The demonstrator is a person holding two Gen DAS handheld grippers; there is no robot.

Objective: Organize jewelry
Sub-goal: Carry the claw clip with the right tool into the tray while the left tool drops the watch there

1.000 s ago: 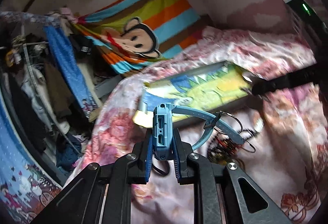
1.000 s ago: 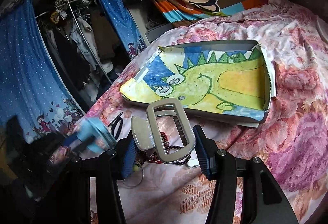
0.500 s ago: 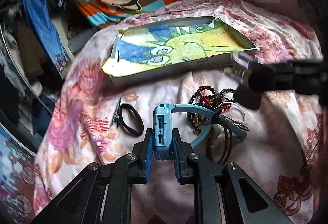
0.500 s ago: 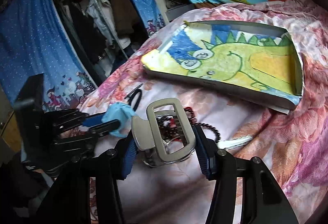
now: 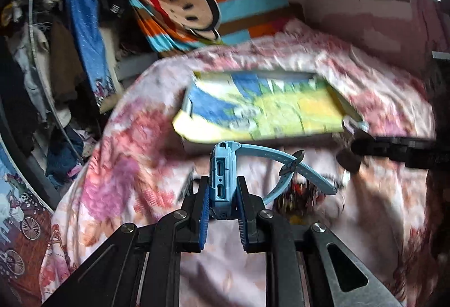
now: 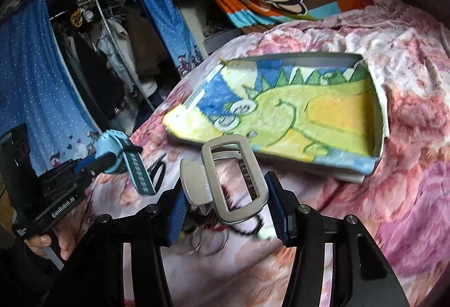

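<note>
My left gripper (image 5: 222, 196) is shut on a light blue smartwatch (image 5: 222, 175), held above the floral bedspread; its strap curls right. It also shows in the right wrist view (image 6: 112, 151) at the left. My right gripper (image 6: 225, 203) is shut on a silver-grey hair claw clip (image 6: 233, 180), held above a pile of beaded bracelets and rings (image 6: 208, 236). In the left wrist view the right gripper (image 5: 351, 149) is at the right, blurred. A shallow tray with a dinosaur drawing (image 6: 295, 113) lies beyond both; it also shows in the left wrist view (image 5: 267, 110).
A black hair tie and small scissors (image 6: 157, 172) lie on the bedspread left of the pile. A clothes rack with blue curtains (image 6: 92, 48) stands beyond the bed's left edge. A striped monkey blanket (image 5: 197, 6) hangs behind.
Both grippers have tilted up and moved toward the tray, each still holding its item. The left view is motion-blurred.
</note>
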